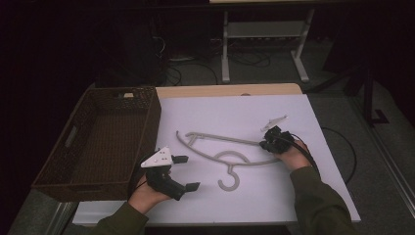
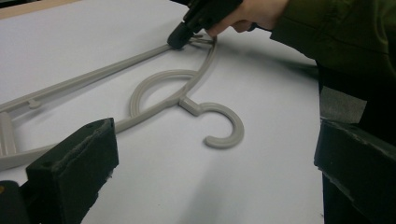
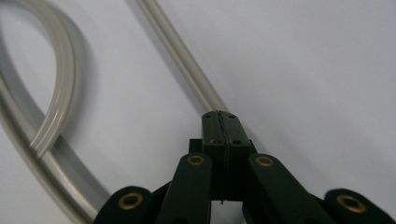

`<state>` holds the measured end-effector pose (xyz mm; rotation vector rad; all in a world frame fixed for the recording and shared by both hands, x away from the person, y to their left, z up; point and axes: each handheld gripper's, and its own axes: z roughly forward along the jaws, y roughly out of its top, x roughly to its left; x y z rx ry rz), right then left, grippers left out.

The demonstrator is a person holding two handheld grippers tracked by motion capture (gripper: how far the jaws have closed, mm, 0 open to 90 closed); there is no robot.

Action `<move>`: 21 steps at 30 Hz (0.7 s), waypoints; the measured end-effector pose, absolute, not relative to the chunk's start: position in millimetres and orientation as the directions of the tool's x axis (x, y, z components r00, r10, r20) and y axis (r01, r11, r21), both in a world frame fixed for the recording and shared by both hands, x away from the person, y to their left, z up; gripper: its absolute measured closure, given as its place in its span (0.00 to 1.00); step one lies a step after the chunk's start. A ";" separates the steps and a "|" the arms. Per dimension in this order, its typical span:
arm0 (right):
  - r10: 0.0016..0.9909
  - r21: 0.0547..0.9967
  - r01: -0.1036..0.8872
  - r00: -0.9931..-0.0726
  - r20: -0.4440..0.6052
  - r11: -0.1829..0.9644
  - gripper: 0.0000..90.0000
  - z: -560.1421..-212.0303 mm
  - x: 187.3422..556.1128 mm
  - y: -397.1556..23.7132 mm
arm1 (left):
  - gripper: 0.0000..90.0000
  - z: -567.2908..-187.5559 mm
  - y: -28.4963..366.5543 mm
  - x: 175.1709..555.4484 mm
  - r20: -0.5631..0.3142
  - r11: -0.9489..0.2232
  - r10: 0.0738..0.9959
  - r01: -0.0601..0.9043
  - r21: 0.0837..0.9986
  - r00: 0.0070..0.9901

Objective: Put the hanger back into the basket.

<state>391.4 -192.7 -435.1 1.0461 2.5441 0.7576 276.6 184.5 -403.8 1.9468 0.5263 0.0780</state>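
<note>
STEP: right gripper [image 1: 266, 143] clenched on the straight bar of the grey plastic clothes hanger [image 1: 215, 147], at its right end | LEFT: left gripper [image 1: 188, 172] released, lower left | PLACE: hanger flat on white table [image 1: 235, 112], frame centre | AXIS: left-right, hook toward lower edge | NEXT: probably lift toward brown wicker basket [image 1: 147, 105], left.

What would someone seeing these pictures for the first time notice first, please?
A pale grey clothes hanger lies flat on the white table, its hook toward the person. The right tongs are shut on the hanger's straight bar at its right end, while the left tongs stand open just left of it, holding nothing. A dark brown woven basket sits at the table's left edge.
</note>
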 end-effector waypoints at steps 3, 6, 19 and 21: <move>0.729 0.585 0.570 -0.683 -0.054 0.577 1.00 -434.8 395.4 -194.0 | 0.00 -404.2 184.6 276.4 -0.182 -0.337 0.395 0.326 0.883 0.901; 0.722 0.610 0.562 -0.692 -0.024 0.559 1.00 -428.1 392.1 -190.1 | 0.00 -404.0 185.5 277.3 -0.177 -0.339 0.395 0.322 0.884 0.901; 0.512 0.656 0.424 -0.856 0.066 0.624 1.00 -427.8 371.3 -103.2 | 0.00 -403.8 186.3 277.7 -0.178 -0.335 0.399 0.324 0.885 0.899; 0.500 0.649 0.414 -0.864 0.060 0.638 1.00 -431.6 372.4 -94.8 | 0.00 -403.8 186.3 277.6 -0.178 -0.334 0.399 0.324 0.885 0.899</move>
